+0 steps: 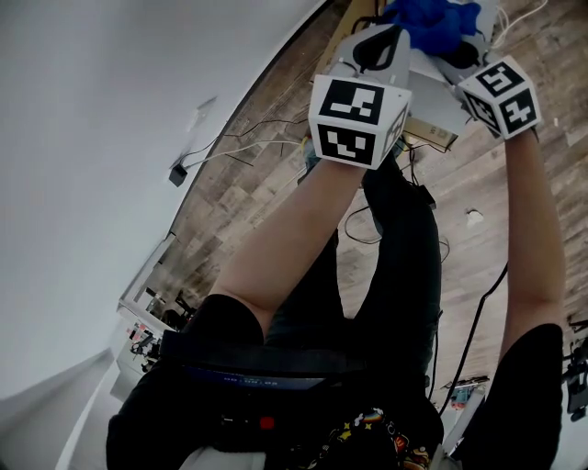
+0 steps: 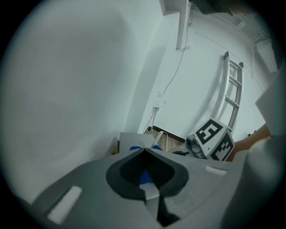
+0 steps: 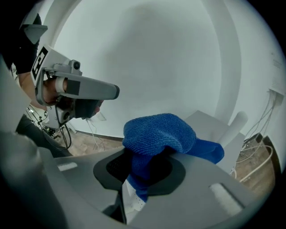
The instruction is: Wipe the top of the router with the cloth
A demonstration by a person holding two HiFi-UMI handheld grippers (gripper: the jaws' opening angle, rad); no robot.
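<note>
The blue cloth (image 1: 436,20) is bunched on top of a white router (image 1: 436,96) at the top of the head view. My right gripper (image 1: 459,60) is shut on the cloth (image 3: 158,132), which bulges over its jaws; the router (image 3: 210,123) and its antenna (image 3: 234,127) lie just behind. My left gripper (image 1: 397,32) hovers close beside the cloth with its jaws shut tip to tip. In the left gripper view the left gripper (image 2: 145,151) points at the router (image 2: 134,139), with a corner of the cloth (image 2: 138,147) just past its tips.
The router rests on a box (image 1: 432,136) above a wood floor (image 1: 266,197) strewn with cables (image 1: 239,147). A white wall (image 1: 101,138) with a socket (image 1: 177,173) runs along the left. A ladder (image 2: 230,89) leans on the far wall. My legs fill the middle.
</note>
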